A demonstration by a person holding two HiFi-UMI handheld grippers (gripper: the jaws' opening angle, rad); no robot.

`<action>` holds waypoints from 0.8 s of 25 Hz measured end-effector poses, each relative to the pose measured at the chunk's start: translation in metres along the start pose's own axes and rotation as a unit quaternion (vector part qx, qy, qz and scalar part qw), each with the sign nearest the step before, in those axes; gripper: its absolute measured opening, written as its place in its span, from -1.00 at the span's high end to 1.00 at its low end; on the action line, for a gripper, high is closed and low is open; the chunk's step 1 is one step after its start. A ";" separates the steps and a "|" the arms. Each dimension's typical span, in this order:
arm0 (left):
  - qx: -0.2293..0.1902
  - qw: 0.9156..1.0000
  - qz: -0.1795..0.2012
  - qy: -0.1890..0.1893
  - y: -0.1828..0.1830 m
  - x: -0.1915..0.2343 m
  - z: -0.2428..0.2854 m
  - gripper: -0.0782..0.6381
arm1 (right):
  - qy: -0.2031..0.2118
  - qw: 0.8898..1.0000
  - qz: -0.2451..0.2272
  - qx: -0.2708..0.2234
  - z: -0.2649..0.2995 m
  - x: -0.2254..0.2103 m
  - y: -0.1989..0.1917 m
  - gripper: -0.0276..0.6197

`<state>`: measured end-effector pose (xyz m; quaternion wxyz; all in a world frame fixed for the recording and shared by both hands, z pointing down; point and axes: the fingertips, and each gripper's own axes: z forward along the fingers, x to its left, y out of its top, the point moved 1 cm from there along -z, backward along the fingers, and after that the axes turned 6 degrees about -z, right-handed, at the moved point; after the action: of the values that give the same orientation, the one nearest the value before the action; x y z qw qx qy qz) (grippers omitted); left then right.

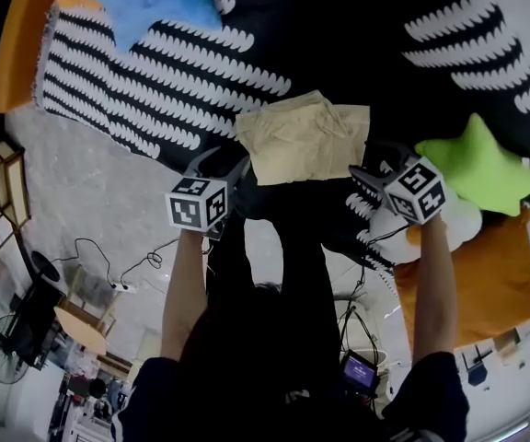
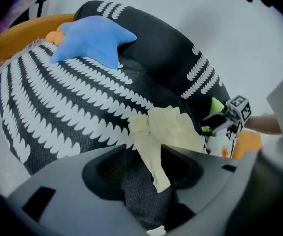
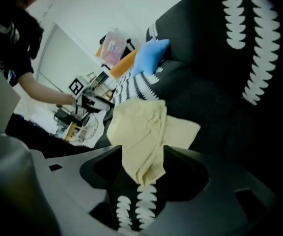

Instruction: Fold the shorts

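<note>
The scene was seen steeply downward from the head. The shorts (image 1: 304, 136) were seen closely along the left tongs (image 1: 236, 175) and right tongs (image 1: 359, 178) from opposite sides, shared by all views.

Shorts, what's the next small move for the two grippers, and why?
Probably draw the left gripper and right gripper apart to spread the shorts flat: they lie crumpled on the patterned cover, with a corner seemingly pinched in each.

We find a bedroom mock-up in a workroom: patterned bed cover (image 1: 182, 72), star cushion (image 1: 486, 166), with a floor fan (image 1: 7, 350) and loose cables (image 1: 152, 258) alongside.
</note>
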<state>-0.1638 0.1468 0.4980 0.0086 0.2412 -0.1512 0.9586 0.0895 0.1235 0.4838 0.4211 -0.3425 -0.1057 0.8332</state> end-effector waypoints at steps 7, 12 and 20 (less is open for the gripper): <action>0.137 0.980 0.131 -0.056 -0.089 -0.005 -0.007 0.30 | 0.010 0.993 -0.057 0.106 0.043 0.040 -0.054 0.14; 0.175 0.969 0.174 -0.032 -0.109 -0.013 0.020 0.49 | -0.023 0.992 -0.068 0.102 0.046 0.031 -0.052 0.49; 0.190 0.955 0.227 -0.026 -0.114 -0.010 0.026 0.76 | -0.039 0.986 -0.116 0.112 0.032 0.024 -0.071 0.86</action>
<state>-0.1331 0.2482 0.5474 -0.2588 0.2227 -0.0174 0.9397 0.1032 0.1902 0.5289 0.5456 -0.2458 -0.0673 0.7983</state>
